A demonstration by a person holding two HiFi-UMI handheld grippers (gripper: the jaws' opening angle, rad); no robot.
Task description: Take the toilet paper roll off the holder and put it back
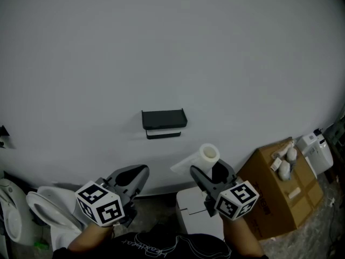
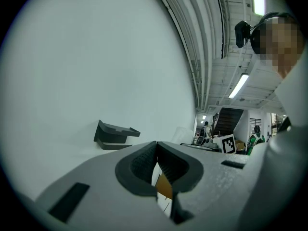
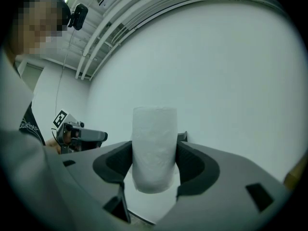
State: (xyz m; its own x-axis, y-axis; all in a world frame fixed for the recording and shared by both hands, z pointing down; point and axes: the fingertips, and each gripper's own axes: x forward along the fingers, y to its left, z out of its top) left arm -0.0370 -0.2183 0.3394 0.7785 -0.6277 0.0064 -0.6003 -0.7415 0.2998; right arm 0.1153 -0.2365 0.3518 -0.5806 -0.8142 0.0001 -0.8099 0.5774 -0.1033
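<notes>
Right gripper (image 1: 210,171) jaws clamped on toilet paper roll (image 1: 209,154), left gripper (image 1: 140,173) jaws together, holder (image 1: 164,118) ahead

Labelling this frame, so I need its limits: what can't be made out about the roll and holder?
- Holder: head view, too small and dark for detail.
- Holder, right gripper view: almost all hidden behind the toilet paper roll.
- Things on the cardboard box: head view, too small to identify.

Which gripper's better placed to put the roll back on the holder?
Right. The right gripper grips the toilet paper roll; the left gripper is shut, empty. The holder is bare.
</notes>
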